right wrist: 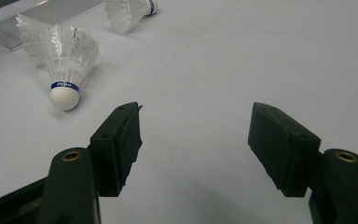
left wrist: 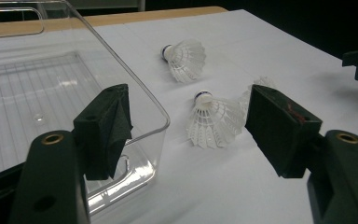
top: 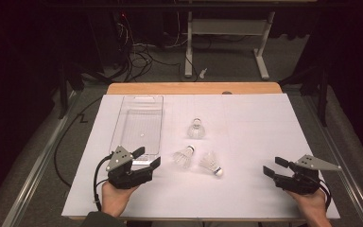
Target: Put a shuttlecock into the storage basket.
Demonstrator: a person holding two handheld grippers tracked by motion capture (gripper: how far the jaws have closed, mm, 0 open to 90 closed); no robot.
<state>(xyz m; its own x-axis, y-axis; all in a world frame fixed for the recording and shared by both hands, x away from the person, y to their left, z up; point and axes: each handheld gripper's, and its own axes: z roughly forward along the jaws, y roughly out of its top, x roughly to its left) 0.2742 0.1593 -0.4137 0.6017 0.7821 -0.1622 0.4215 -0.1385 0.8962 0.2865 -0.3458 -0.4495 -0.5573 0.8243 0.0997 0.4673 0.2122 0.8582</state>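
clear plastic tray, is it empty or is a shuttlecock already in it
Empty. The clear plastic tray shows only its ribbed floor, and all three shuttlecocks lie on the white sheet beside it.

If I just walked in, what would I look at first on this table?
Probably the three white feathered shuttlecocks lying on the white sheet mid-table: the far one, the middle one and the near one with its white cork tip. To their left sits an empty clear plastic tray. Nearest you, the black left gripper and black right gripper rest open, one at each side.
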